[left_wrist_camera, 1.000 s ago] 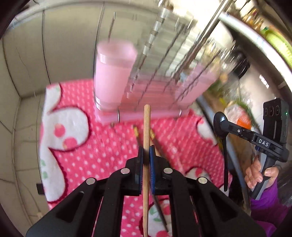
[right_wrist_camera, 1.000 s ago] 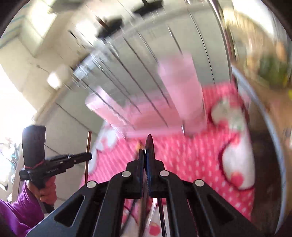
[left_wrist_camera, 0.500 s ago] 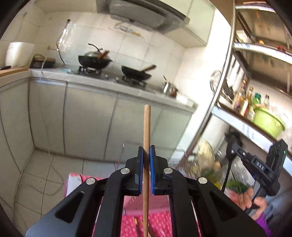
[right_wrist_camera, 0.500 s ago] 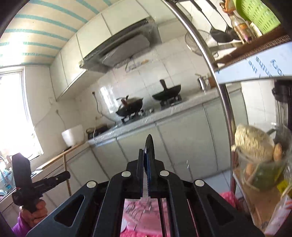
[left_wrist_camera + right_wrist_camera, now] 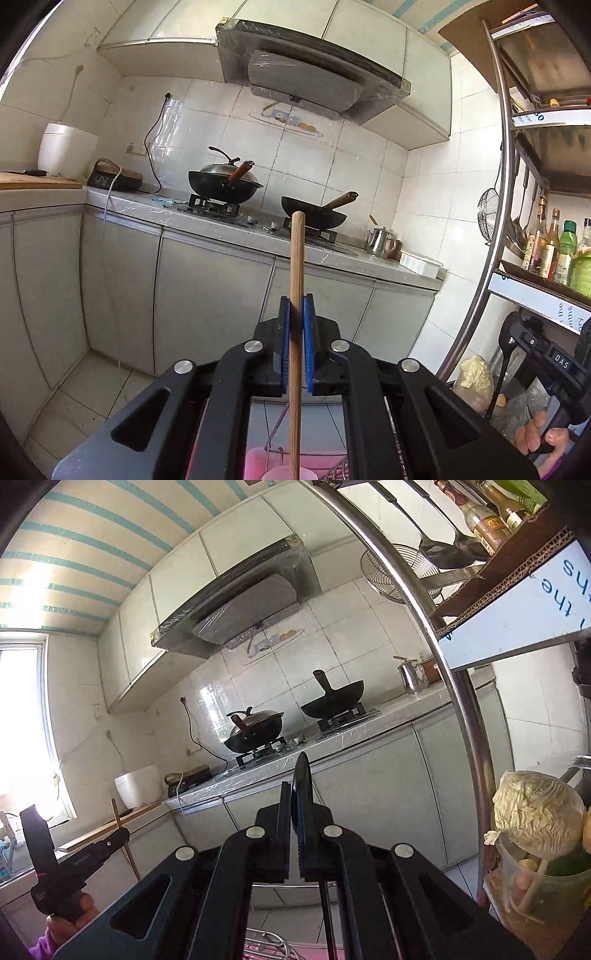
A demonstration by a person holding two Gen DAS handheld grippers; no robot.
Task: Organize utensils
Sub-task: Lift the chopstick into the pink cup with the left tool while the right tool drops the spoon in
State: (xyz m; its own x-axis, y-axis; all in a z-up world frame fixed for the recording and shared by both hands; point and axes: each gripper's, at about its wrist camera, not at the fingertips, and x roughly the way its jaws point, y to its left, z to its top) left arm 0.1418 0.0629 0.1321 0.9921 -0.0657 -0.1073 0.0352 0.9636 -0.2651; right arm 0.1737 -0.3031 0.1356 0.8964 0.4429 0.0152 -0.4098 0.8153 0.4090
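My left gripper (image 5: 296, 301) is shut on a wooden stick (image 5: 297, 251) that stands upright between its blue pads. Below it, at the frame's bottom edge, show a pink cup (image 5: 284, 474) and a bit of the wire rack (image 5: 275, 441). My right gripper (image 5: 293, 801) is shut on a black spoon (image 5: 303, 775), seen edge-on and sticking up past the fingertips. In the left wrist view the right gripper (image 5: 511, 334) is at the far right, the black spoon's handle (image 5: 496, 384) hanging under it. In the right wrist view the left gripper (image 5: 123, 834) is at lower left with the wooden stick (image 5: 116, 814).
Both cameras face a kitchen counter (image 5: 229, 225) with two woks (image 5: 314, 216) on a stove. A steel shelf post (image 5: 469, 709) and shelves with bottles (image 5: 550, 243) stand close on the right. A jar of vegetables (image 5: 539, 849) sits near the right gripper.
Both grippers have risen and tipped up from looking down at the pink mat and rack to looking level at the counter. Each still grips its utensil.
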